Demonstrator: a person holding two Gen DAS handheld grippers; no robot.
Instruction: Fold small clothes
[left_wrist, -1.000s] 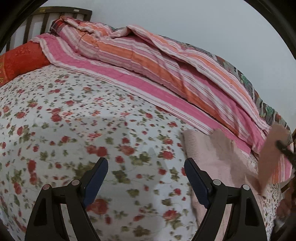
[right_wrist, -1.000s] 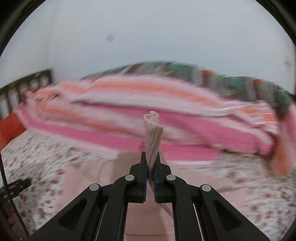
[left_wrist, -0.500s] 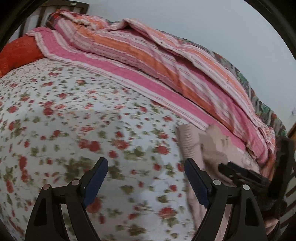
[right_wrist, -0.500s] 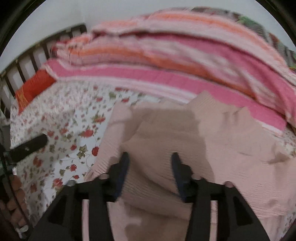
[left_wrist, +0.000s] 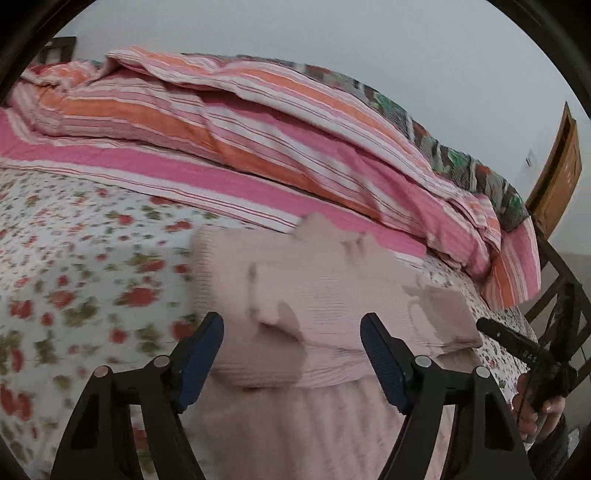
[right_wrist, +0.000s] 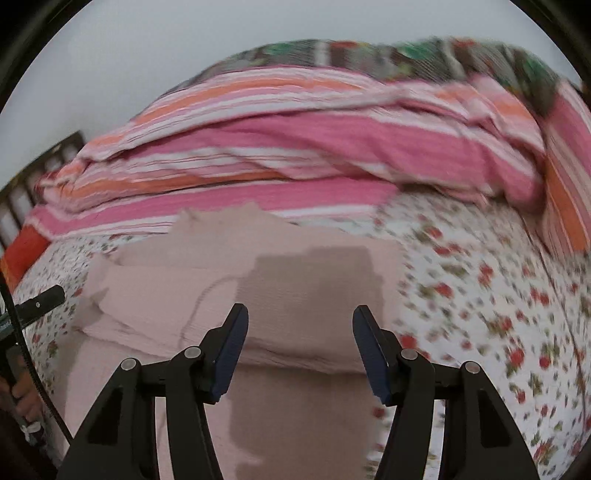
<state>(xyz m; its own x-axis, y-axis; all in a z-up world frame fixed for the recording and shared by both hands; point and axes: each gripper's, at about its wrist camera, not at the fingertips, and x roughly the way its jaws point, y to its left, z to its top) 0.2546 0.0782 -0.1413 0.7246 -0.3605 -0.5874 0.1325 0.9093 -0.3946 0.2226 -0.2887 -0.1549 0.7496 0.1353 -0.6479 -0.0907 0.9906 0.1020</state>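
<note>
A pale pink knitted garment (left_wrist: 325, 295) lies on the floral bedsheet (left_wrist: 74, 280), with parts folded over its middle. My left gripper (left_wrist: 291, 354) is open and empty, just above the garment's near left part. In the right wrist view the same garment (right_wrist: 229, 291) fills the centre, and my right gripper (right_wrist: 300, 345) is open and empty above its near right part. The right gripper's tip (left_wrist: 506, 336) shows at the right edge of the left wrist view. The left gripper's tip (right_wrist: 40, 304) shows at the left edge of the right wrist view.
A pink and orange striped quilt (left_wrist: 258, 125) is heaped along the far side of the bed, with a patterned blanket (left_wrist: 461, 155) behind it. A red pillow (right_wrist: 22, 251) and a wooden headboard (right_wrist: 22, 199) are at the left. A wooden door (left_wrist: 557, 173) stands at the right.
My right gripper let go of the garment's edge, which now lies folded over the middle, and opened. My left gripper moved right, from over the bare sheet to over the garment.
</note>
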